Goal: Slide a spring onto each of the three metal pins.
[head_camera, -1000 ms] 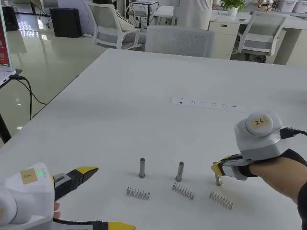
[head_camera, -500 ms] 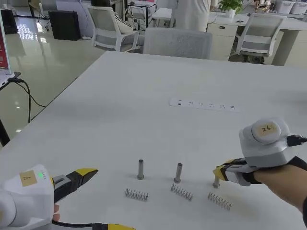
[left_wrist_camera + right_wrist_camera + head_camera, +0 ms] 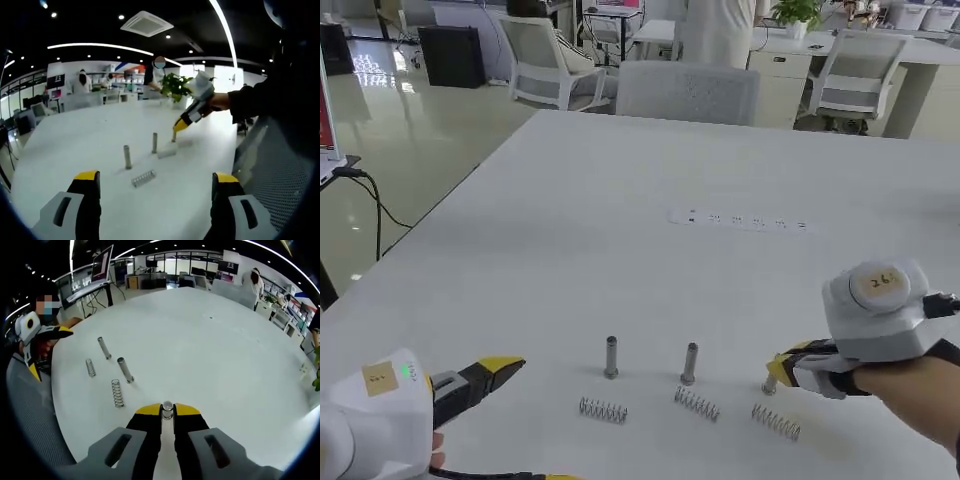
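The right tongs (image 3: 167, 412) are drawn narrow on the right pin (image 3: 769, 385), gripping it near its top. The right gripper view shows the pin's round end between the yellow tips. Whether its foot touches the counter (image 3: 620, 250) I cannot tell. The left tongs (image 3: 156, 176) gape wide and hold nothing, over the near left part of the counter, well apart from the row

The middle pin (image 3: 689, 364) and the left pin (image 3: 611, 357) stand upright, apart from each other, in line with the gripped one. A spring lies flat on the near side of each: the left spring (image 3: 603, 410), the middle spring (image 3: 697, 403) and the right spring (image 3: 776, 422). None touches a pin. In the head view the right spring lies just under the right tongs

A white power strip (image 3: 740, 220) lies farther back, with open white top between it and the pins. The counter's left edge runs slantwise, close by the left tongs. Past it is shiny floor with a black cable (image 3: 377, 215). A grey chair (image 3: 685, 92) stands at the far edge

The left gripper view looks along the row from its left end, with the right tongs and a dark sleeve (image 3: 260, 100) at the far end
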Tool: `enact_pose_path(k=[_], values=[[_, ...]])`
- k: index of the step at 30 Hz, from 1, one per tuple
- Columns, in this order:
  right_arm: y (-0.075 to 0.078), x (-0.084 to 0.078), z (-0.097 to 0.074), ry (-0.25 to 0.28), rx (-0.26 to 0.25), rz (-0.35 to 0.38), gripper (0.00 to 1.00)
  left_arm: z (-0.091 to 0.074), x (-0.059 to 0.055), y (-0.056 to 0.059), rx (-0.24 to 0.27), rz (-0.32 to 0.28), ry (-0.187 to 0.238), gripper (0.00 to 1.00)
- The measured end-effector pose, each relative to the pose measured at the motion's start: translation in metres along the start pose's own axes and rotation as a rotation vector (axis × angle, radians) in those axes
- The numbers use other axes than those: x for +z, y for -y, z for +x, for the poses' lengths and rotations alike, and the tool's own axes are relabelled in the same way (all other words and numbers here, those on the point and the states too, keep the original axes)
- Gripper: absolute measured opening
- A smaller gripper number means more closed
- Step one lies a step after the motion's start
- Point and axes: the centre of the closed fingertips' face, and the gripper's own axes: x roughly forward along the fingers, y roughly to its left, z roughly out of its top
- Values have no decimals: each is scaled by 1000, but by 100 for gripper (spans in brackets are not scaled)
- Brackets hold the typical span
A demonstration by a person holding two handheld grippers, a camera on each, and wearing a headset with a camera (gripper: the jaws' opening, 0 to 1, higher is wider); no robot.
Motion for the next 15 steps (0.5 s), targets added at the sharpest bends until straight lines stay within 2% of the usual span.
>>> enact_pose_path(k=[15], values=[[1, -9, -2, -16, 1, -18, 11, 0, 1, 0, -1, 4, 1, 88]])
